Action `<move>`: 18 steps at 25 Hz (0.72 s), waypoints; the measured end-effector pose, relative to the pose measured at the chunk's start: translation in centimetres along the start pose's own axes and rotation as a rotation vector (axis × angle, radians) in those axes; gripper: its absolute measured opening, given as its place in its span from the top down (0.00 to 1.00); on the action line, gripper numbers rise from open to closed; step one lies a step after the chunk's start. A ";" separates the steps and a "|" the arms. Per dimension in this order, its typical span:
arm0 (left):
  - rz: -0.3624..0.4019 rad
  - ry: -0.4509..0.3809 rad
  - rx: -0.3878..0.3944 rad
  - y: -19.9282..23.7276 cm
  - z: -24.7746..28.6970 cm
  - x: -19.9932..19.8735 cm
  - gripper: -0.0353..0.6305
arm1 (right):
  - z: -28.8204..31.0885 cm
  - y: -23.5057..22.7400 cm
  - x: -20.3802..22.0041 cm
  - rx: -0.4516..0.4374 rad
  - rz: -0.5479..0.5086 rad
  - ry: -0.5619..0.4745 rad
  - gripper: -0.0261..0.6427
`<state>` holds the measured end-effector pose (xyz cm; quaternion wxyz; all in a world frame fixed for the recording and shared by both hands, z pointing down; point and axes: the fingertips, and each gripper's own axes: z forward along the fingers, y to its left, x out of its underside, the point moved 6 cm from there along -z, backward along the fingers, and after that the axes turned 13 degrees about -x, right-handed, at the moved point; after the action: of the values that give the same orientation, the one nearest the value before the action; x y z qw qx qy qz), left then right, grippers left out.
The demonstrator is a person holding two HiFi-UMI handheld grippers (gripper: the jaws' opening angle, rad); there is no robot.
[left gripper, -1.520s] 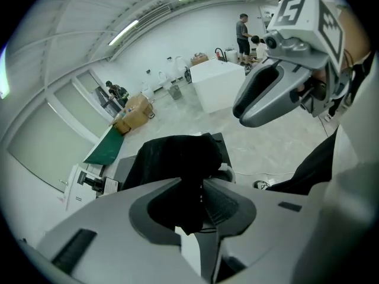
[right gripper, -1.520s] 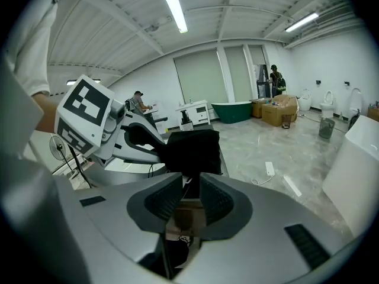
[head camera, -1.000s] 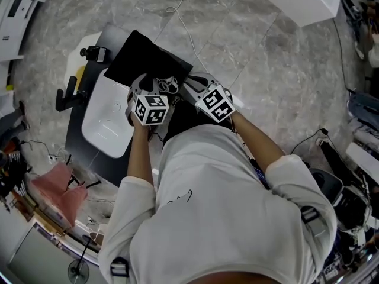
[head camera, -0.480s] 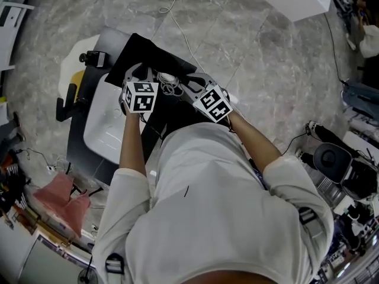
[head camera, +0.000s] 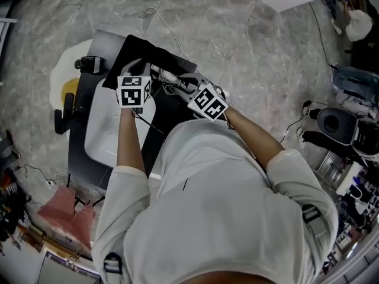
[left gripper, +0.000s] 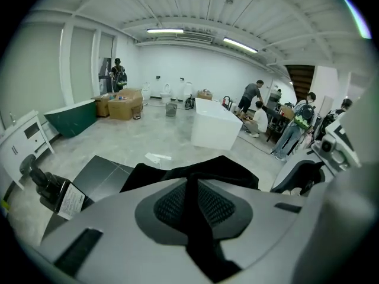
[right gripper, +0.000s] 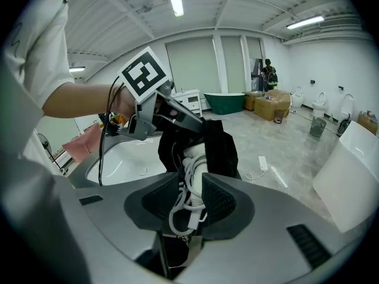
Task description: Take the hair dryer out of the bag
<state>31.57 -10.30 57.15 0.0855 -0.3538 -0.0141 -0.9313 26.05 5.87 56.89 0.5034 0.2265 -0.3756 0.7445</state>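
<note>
Grey marble floor [head camera: 266, 52], black counter [head camera: 77, 152] with white sink basin [head camera: 103, 129] at left. Black bag [head camera: 142, 49] on counter, far of basin. Left gripper [left gripper: 189, 185]: jaws nearly together, pinching fold of bag fabric, holding mouth up. White hair dryer [right gripper: 194, 155] sits in bag mouth, just far of right gripper [right gripper: 190, 185]. Right jaws just been opening; coiled white cord [right gripper: 188, 209] between them, pads touching it both sides.
</note>
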 end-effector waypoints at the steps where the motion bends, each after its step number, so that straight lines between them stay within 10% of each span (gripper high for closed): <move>1: 0.001 -0.006 0.012 0.0 -0.2 0.0 0.85 | 0.3 0.0 -0.1 -0.002 0.008 0.003 0.78; 18: -0.041 -0.067 0.182 0.1 -2.9 1.7 0.86 | 6.2 -2.2 -1.5 0.105 0.074 0.049 0.62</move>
<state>28.42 -10.92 56.13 0.0977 -0.3752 -0.1087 -0.9153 28.37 0.54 60.35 0.4719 0.2203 -0.3314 0.7867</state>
